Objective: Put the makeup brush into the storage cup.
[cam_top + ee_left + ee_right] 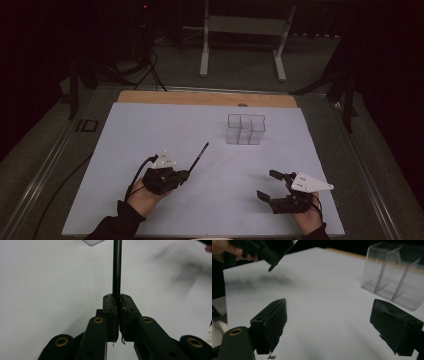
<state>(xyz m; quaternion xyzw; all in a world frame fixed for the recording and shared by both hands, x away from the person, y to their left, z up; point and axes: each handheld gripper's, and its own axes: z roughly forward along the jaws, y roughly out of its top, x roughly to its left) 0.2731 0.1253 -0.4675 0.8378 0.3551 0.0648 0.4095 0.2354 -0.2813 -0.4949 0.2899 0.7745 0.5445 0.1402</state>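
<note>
Near the front edge of the white sheet [150, 125], on the side nearer me from the clear divided box [245, 129], my left gripper [186, 173] is clenched on a thin black rod [199, 157]. In the left gripper view the jaws press together on the rod's [117, 267] near end, and the shaft runs straight up and away from the pads [110, 308] over bare white paper. From above, the rod slants up from the jaws toward the box, its far tip stopping well short of it and to the box's left. My left hand [142, 197] wraps the gripper's body from behind, with the cable curling off its back and the grey three-cornered plate on top.

My right gripper [265, 185] sits nearer me than the box and a little to its right, well apart from the left one. Its jaws are spread wide with nothing between them; in the right gripper view [329, 325] the white sheet lies open between the two black pads. My right hand [307, 215] holds it from below.

The box [392, 275] stands upright on the sheet toward the far edge, its compartments looking empty. A wooden table edge [200, 97] shows beyond the sheet.
</note>
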